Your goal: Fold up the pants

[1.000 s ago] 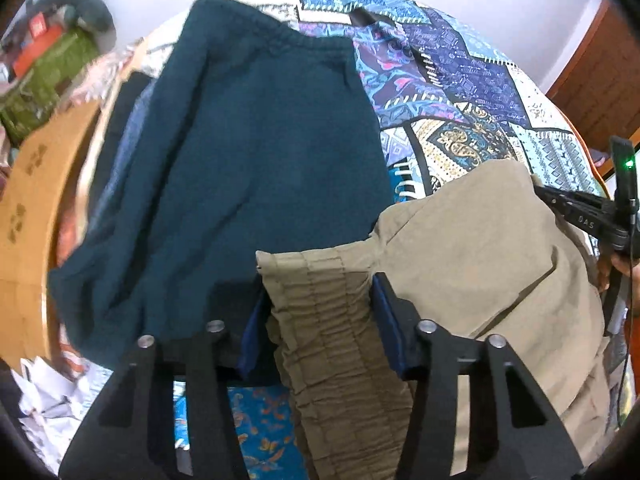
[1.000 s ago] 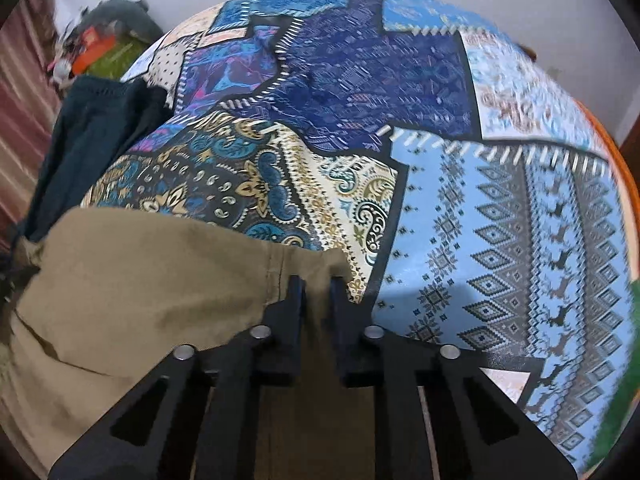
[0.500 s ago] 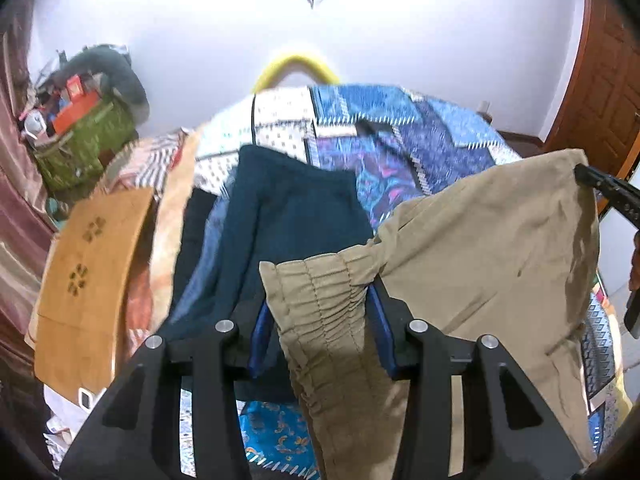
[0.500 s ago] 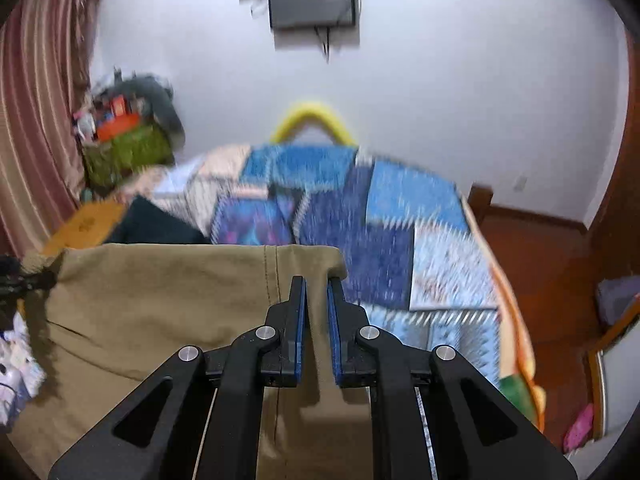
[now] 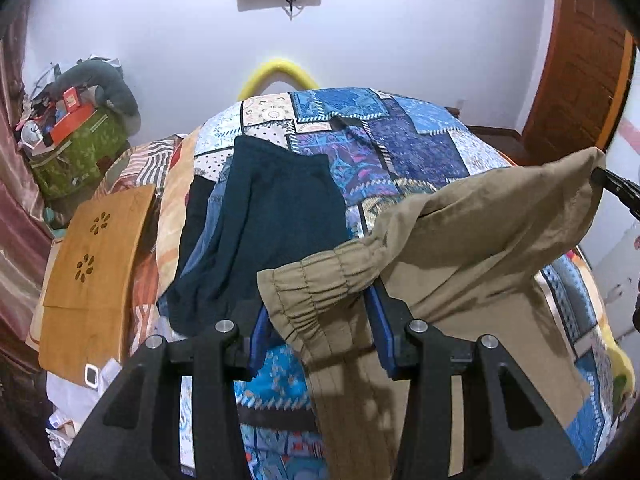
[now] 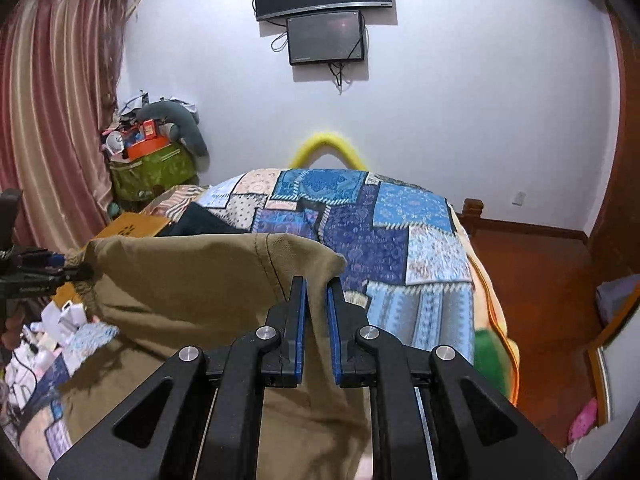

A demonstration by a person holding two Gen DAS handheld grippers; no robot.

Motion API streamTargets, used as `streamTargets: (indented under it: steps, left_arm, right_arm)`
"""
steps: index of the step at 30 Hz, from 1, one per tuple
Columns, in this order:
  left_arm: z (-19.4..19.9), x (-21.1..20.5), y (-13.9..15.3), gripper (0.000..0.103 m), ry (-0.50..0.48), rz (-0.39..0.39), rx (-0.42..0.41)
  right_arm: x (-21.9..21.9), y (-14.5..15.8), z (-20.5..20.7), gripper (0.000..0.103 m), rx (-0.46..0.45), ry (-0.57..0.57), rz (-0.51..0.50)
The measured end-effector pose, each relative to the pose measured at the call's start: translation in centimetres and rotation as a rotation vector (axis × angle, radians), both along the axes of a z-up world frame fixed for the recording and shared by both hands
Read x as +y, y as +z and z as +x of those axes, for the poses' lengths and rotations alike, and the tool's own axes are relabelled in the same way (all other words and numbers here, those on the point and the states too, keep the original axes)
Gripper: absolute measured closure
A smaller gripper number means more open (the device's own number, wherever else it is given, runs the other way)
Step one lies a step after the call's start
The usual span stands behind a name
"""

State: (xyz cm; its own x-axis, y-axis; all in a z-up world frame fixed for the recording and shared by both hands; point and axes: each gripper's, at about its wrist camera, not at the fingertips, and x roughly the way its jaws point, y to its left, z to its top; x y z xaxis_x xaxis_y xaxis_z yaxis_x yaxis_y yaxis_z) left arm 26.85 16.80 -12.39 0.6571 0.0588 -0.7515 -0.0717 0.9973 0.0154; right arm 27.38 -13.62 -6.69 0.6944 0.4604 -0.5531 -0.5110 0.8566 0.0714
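Khaki pants (image 5: 472, 248) hang in the air above the patchwork bed (image 5: 400, 132), stretched between my two grippers. My left gripper (image 5: 320, 320) is shut on the gathered elastic waistband, bunched thick between its blue pads. My right gripper (image 6: 317, 292) is shut on the other top corner of the khaki pants (image 6: 200, 280). In the left wrist view the right gripper's tip (image 5: 616, 188) shows at the far right edge of the cloth. In the right wrist view the left gripper (image 6: 84, 270) shows at the cloth's left end. The rest of the pants droops below both grippers.
Dark teal pants (image 5: 272, 216) lie on the bed's left side over other dark clothes. A wooden board (image 5: 92, 264) leans at the bed's left. Clutter on a green bag (image 6: 152, 164) fills the corner. Screens (image 6: 324, 12) hang on the wall; a wooden door (image 5: 580, 64) stands right.
Both grippers rose and tilted up with the khaki pants, lifting them off the bed. The views now take in the wall and screens instead of only the bedspread.
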Motion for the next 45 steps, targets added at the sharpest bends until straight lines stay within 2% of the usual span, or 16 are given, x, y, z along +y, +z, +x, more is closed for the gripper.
streamTargets:
  steps: [6, 10, 19, 21, 24, 28, 31, 35, 37, 39, 40, 42, 45]
  left_arm:
    - [-3.8, -1.5, -1.6, 0.059, -0.039, 0.001, 0.026]
    - [-6.2, -2.4, -3.2, 0.059, -0.062, 0.012, 0.056]
    - [-9.6, -3.0, -7.8, 0.059, -0.057, 0.009, 0.151]
    - [-10.3, -3.0, -8.3, 0.059, -0.050, 0.019, 0.152]
    - [-11.4, -2.7, -8.4, 0.059, -0.033, 0.010, 0.143]
    - [-12.5, -2.3, -8.3, 0.059, -0.010, 0.018, 0.140]
    - [-13.6, -2.3, -8.0, 0.059, -0.002, 0.050, 0.137]
    - [-14.8, -3.1, -6.9, 0.057, 0.002, 0.119, 0.110]
    - [-15.3, -3.8, -5.9, 0.052, -0.008, 0.151, 0.081]
    - [-15.5, -4.7, -4.7, 0.031, -0.025, 0.177, 0.042]
    - [-15.6, -5.2, -4.2, 0.025, -0.039, 0.185, 0.024]
    - [-15.5, -6.7, -3.5, 0.011, -0.082, 0.208, -0.001]
    - [-14.8, -8.9, -3.5, 0.007, -0.152, 0.261, 0.004]
  right_arm:
    - [-1.6, -1.4, -4.6, 0.094, 0.025, 0.008, -0.014]
    - [-2.4, -3.4, -7.2, 0.094, 0.060, 0.007, -0.035]
    - [-3.9, -7.9, -11.2, 0.094, 0.167, -0.021, -0.060]
    - [-4.2, -8.8, -12.0, 0.093, 0.194, -0.021, -0.061]
    - [-4.2, -10.2, -13.2, 0.089, 0.236, -0.023, -0.081]
    - [-4.7, -11.7, -15.0, 0.089, 0.260, -0.034, -0.100]
    - [-5.4, -12.2, -16.2, 0.089, 0.294, -0.038, -0.077]
    - [-6.2, -11.4, -17.8, 0.089, 0.268, -0.053, -0.077]
    - [-6.2, -10.1, -18.5, 0.089, 0.230, -0.054, -0.076]
    - [-5.9, -9.0, -18.7, 0.084, 0.192, -0.042, -0.071]
    - [-5.7, -8.5, -18.8, 0.081, 0.174, -0.036, -0.068]
    - [-5.0, -7.4, -18.7, 0.067, 0.145, -0.016, -0.060]
    - [-3.6, -6.5, -18.5, 0.054, 0.112, 0.010, -0.062]
